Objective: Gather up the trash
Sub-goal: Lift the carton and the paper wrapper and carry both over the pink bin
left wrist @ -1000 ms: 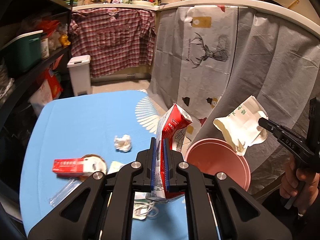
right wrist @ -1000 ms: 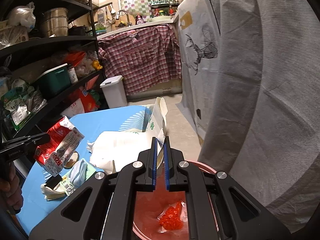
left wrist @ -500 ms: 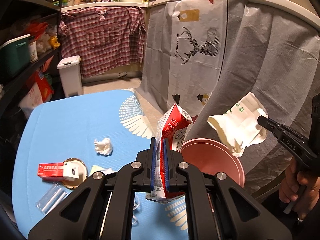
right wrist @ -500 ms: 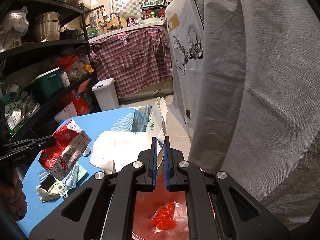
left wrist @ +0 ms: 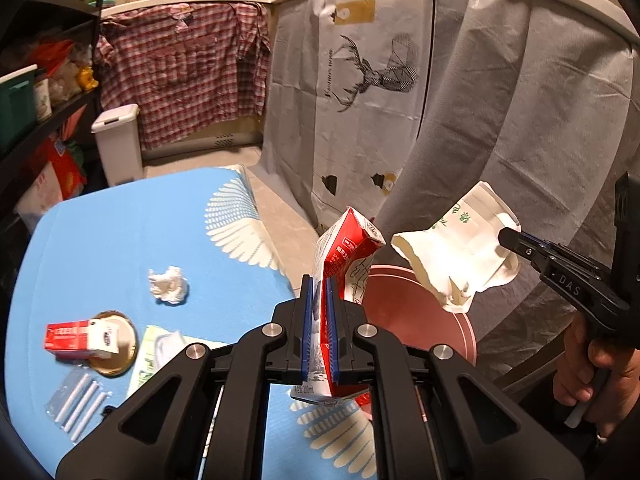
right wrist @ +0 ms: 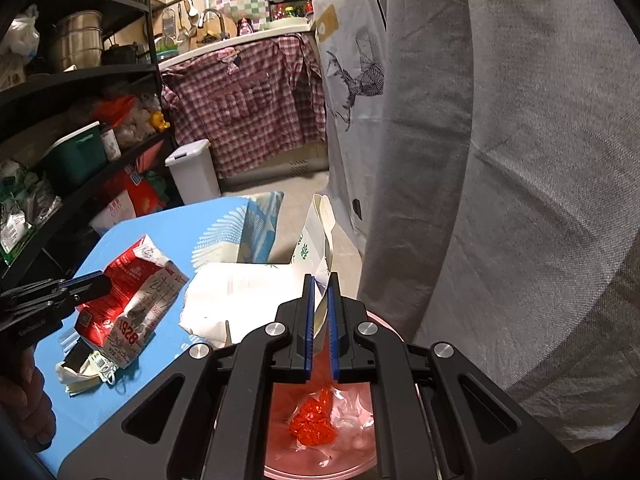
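1. Over the pink bin (left wrist: pixel 420 320), we hold two pieces of trash in the air: the left tool (left wrist: pixel 319 316) is pinched tight on a red and white milk carton (left wrist: pixel 346 256), and the right tool (right wrist: pixel 321 320) is pinched tight on a white paper bag (right wrist: pixel 256 300).
2. Seen from the left wrist, the carton hangs just at the bin's near rim and the paper bag (left wrist: pixel 460 256) hangs above the bin's far side, the right tool (left wrist: pixel 516 242) gripping it by one edge.
3. We judge the carton light and likely empty: its walls look dented, so it will crush rather than resist. Its flattened lower part, where the pads already sit, seems the best hold.
4. The bag looks thin, floppy and easily torn, with a ragged open edge, so we would hold a folded or doubled part rather than a single sheet.
5. Inside the bin lies a crumpled orange-red wrapper (right wrist: pixel 314 420) with clear film around it.
6. Left of the bin, on the blue table (left wrist: pixel 100 248), a tissue ball (left wrist: pixel 169 285), a small red box (left wrist: pixel 76 338) and a packet of straws (left wrist: pixel 78 402) remain. All look light, and the tissue is soft enough to pinch anywhere.
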`<state>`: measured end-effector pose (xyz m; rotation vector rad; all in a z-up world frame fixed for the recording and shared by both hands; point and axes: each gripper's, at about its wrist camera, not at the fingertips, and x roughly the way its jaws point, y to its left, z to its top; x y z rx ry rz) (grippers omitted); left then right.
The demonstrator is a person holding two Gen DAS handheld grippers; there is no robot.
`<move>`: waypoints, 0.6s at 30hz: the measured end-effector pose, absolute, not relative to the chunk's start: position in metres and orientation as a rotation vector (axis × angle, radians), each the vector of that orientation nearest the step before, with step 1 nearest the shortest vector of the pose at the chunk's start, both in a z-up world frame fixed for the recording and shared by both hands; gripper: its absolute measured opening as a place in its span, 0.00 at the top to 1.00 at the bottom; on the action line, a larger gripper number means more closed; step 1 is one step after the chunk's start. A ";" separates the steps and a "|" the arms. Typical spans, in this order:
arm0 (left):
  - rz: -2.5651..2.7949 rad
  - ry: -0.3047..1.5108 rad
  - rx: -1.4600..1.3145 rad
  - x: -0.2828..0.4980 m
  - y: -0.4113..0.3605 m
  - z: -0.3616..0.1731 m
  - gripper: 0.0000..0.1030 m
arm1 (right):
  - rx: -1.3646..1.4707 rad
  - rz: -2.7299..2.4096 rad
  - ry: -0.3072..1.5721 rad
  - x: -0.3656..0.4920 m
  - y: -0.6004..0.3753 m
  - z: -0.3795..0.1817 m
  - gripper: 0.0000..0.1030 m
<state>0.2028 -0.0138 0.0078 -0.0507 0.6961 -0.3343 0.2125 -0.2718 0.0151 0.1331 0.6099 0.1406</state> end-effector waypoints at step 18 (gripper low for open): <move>-0.372 0.803 0.018 0.225 -0.063 -0.032 0.93 | 0.060 0.039 0.723 0.232 -0.270 -0.008 0.92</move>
